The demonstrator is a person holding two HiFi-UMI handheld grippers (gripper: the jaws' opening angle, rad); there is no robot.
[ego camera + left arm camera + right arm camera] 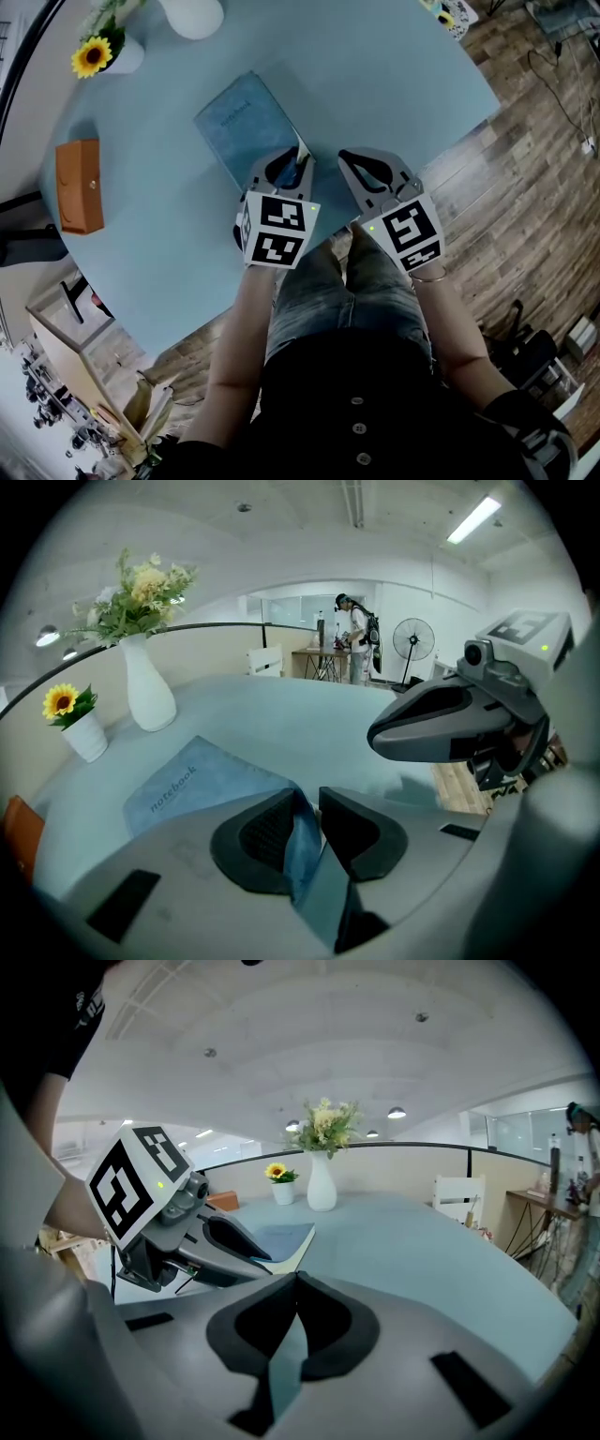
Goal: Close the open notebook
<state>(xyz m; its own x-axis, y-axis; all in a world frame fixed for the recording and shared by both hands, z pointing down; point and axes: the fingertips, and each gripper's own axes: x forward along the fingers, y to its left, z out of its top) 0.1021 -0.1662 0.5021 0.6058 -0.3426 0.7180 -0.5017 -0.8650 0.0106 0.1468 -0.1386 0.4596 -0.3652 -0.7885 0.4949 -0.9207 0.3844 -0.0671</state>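
While notebook (192, 780) lies flat, cover edge (305, 846) sits between left tool (311, 797) jaws.

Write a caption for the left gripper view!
Left hand-held gripper, blue paper notebook's cover between its jaws, over a pale blue table.

Head camera looks steeply down on table (375, 84), left gripper (286, 165), right gripper (373, 169). Gripper cameras sit close behind their jaws, facing across the tabletop. All three share notebook (239, 122), vase (192, 14).
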